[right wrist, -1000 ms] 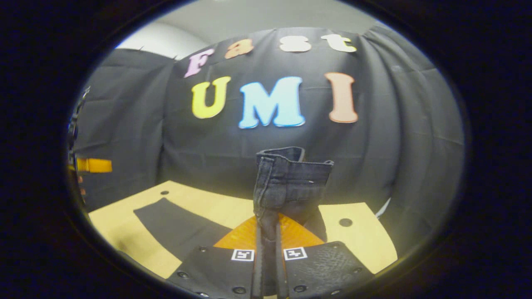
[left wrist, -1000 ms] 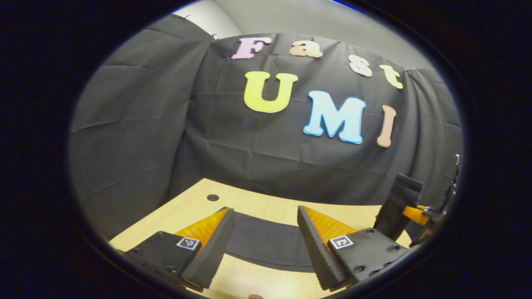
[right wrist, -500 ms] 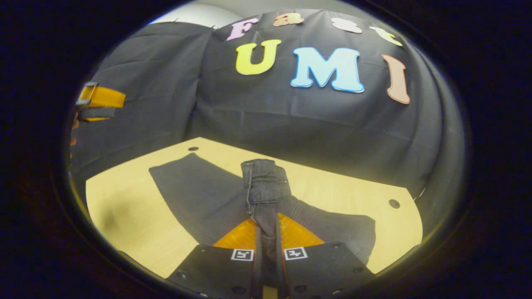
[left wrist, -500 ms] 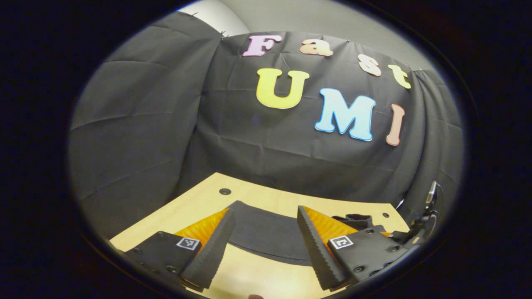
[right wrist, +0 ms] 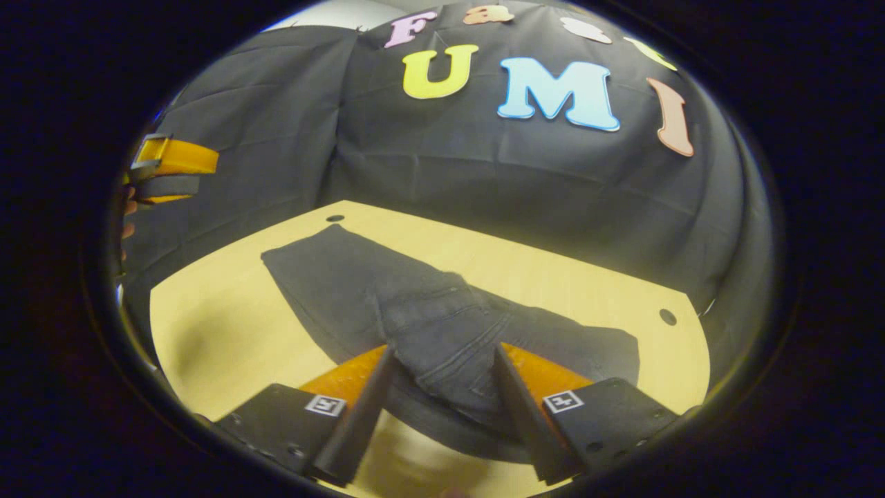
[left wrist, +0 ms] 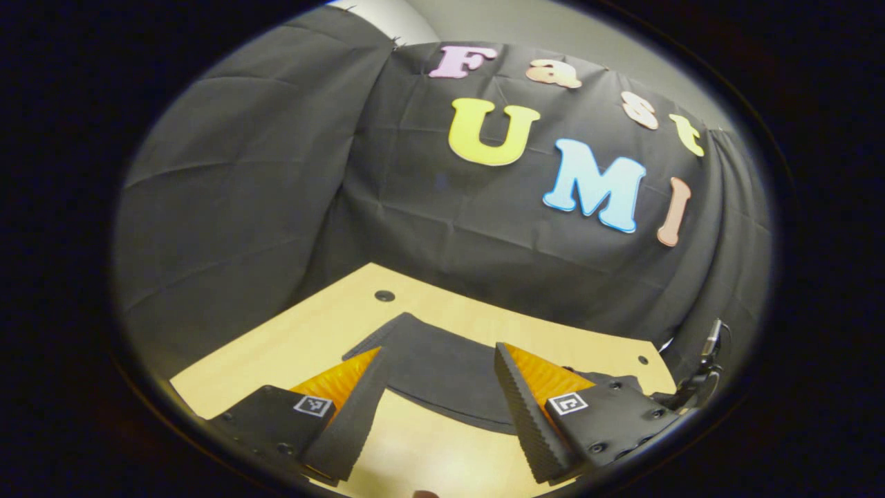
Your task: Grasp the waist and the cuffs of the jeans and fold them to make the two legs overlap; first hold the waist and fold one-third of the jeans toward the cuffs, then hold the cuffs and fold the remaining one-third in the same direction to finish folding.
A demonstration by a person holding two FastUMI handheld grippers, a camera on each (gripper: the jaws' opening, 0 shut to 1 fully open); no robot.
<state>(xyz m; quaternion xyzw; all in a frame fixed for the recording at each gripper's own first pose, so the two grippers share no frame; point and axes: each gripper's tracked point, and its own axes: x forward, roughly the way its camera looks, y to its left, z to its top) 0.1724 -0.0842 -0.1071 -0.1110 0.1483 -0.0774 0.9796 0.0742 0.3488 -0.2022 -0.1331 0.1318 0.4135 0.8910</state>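
Note:
Dark jeans (right wrist: 387, 297) lie flat on the light wooden table (right wrist: 207, 332), legs overlapping and running toward the far left corner. The waist part (right wrist: 442, 335) lies folded back over the legs. My right gripper (right wrist: 443, 349) is open just above that folded waist, its fingers either side of the cloth and not pressing it. In the left gripper view, my left gripper (left wrist: 440, 351) is open above the table's near edge, with the cuff end of the jeans (left wrist: 429, 360) lying beyond its fingers. The left gripper (right wrist: 169, 162) also hangs at the far left of the right gripper view.
The table (left wrist: 290, 339) has small round holes (right wrist: 334, 218) near its back corners. Black cloth walls close in behind and at both sides. The other gripper's body and cable (left wrist: 702, 384) sit at the table's right end. Bare wood lies in front of the jeans.
My right gripper came down with the waist, opened and let it go; the waist now lies on the legs. My left gripper stayed open and shifted slightly.

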